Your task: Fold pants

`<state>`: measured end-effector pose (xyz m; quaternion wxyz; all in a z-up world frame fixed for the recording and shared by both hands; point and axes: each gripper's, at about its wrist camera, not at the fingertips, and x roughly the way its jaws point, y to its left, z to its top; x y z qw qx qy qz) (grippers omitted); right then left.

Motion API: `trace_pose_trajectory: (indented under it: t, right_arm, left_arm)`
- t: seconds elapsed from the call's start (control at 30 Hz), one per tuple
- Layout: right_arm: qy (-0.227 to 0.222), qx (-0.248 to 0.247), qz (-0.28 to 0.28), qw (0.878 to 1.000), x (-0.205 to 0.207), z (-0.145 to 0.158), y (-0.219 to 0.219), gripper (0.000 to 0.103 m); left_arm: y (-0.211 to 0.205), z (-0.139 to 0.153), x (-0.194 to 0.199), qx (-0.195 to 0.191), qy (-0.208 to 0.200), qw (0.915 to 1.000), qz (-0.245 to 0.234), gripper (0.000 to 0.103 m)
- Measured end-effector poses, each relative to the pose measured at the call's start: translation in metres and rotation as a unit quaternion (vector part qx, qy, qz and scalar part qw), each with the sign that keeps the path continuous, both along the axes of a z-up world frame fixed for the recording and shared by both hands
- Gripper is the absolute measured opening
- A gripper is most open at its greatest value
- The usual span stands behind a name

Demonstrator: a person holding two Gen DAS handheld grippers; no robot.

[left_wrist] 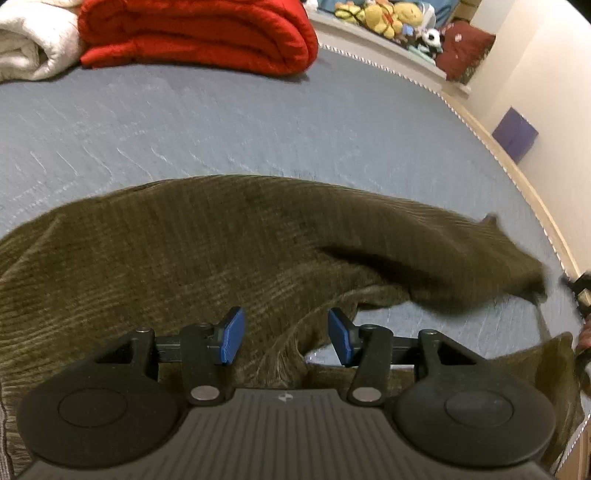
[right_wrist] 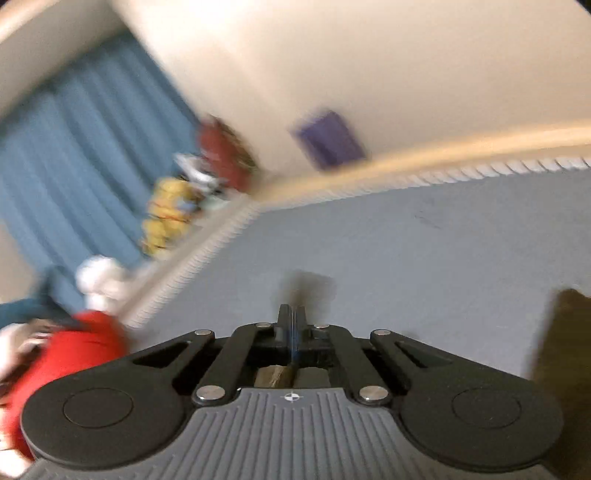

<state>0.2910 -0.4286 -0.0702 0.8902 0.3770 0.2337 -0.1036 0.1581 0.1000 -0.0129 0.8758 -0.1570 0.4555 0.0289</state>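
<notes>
A bed [left_wrist: 221,122] with a grey-blue cover filled most of the room, its edge trimmed with pale piping. At the far side a folded red blanket [left_wrist: 199,33] lay beside a rolled white blanket [left_wrist: 33,44]. A ledge [left_wrist: 373,44] along the head carried stuffed toys [left_wrist: 391,16] and a dark red cushion [left_wrist: 465,48]. Cream walls [left_wrist: 546,92] rose behind, with a purple box [left_wrist: 515,134] against one. Blue curtains [right_wrist: 85,147] hung in the right wrist view, badly blurred.

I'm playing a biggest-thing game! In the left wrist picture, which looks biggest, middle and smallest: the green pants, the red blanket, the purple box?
1. Green pants, nearest the camera, so partly unsure.
2. Red blanket.
3. Purple box.
</notes>
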Motion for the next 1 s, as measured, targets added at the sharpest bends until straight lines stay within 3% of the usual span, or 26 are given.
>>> trace_pose_trajectory:
  t: [0.1,0.2,0.27,0.3,0.33,0.5,0.6,0.67,0.7,0.73,0.8,0.87,0.9,0.93,0.97,1.0]
  right_arm:
    - [0.085,0.017,-0.013,0.996,0.001,-0.051,-0.007,0.004]
    - [0.076,0.053,0.004,0.996,0.001,-0.066,-0.004,0.008]
    - [0.050,0.081,0.025,0.995,0.006,-0.064,0.001,0.023]
    - [0.039,0.095,0.031,0.994,0.009,-0.064,0.001,0.045]
    - [0.034,0.111,0.032,0.993,0.012,-0.067,-0.004,0.058]
    - [0.046,0.196,-0.011,0.980,0.027,-0.077,-0.031,0.063]
    - [0.060,0.234,-0.037,0.970,0.042,-0.086,-0.043,0.062]
    - [0.066,0.219,-0.033,0.973,0.055,-0.083,-0.042,0.061]
    - [0.081,0.193,-0.025,0.978,0.063,-0.077,-0.038,0.047]
    - [0.102,0.164,-0.020,0.981,0.072,-0.072,-0.036,0.026]
    - [0.121,0.138,-0.013,0.983,0.087,-0.064,-0.033,0.019]
    - [0.111,0.112,0.005,0.988,0.096,-0.049,-0.030,0.017]
    - [0.099,0.090,0.020,0.991,0.103,-0.037,-0.027,0.016]
    - [0.087,0.073,0.034,0.993,0.109,-0.024,-0.023,0.016]
    - [0.074,0.057,0.047,0.994,0.117,-0.012,-0.021,0.016]
    - [0.058,0.038,0.060,0.996,0.125,0.005,-0.018,0.016]
  left_arm:
    - [-0.004,-0.009,0.004,0.003,0.011,0.9999,-0.008,0.055]
    - [-0.008,-0.016,0.008,0.006,0.015,0.9998,-0.015,0.062]
    - [-0.011,-0.021,0.010,0.009,0.017,0.9996,-0.022,0.064]
    - [-0.012,-0.024,0.010,0.009,0.019,0.9995,-0.025,0.065]
    - [-0.013,-0.026,0.011,0.010,0.020,0.9994,-0.027,0.065]
    - [-0.015,-0.031,0.013,0.007,0.018,0.9992,-0.034,0.067]
    - [-0.019,-0.034,0.015,0.012,0.011,0.9990,-0.042,0.068]
    - [-0.023,-0.038,0.017,0.020,0.005,0.9984,-0.052,0.069]
    - [-0.026,-0.040,0.019,0.027,0.002,0.9979,-0.059,0.072]
    - [-0.030,-0.043,0.021,0.034,-0.001,0.9973,-0.066,0.073]
    - [-0.036,-0.050,0.024,0.048,-0.001,0.9957,-0.080,0.073]
    - [-0.040,-0.059,0.028,0.064,0.003,0.9940,-0.089,0.073]
    - [-0.042,-0.064,0.030,0.075,0.003,0.9930,-0.091,0.069]
    - [-0.043,-0.066,0.030,0.092,-0.003,0.9916,-0.090,0.053]
    - [-0.043,-0.065,0.031,0.109,-0.010,0.9900,-0.089,0.044]
    - [-0.042,-0.063,0.031,0.108,-0.015,0.9897,-0.094,0.026]
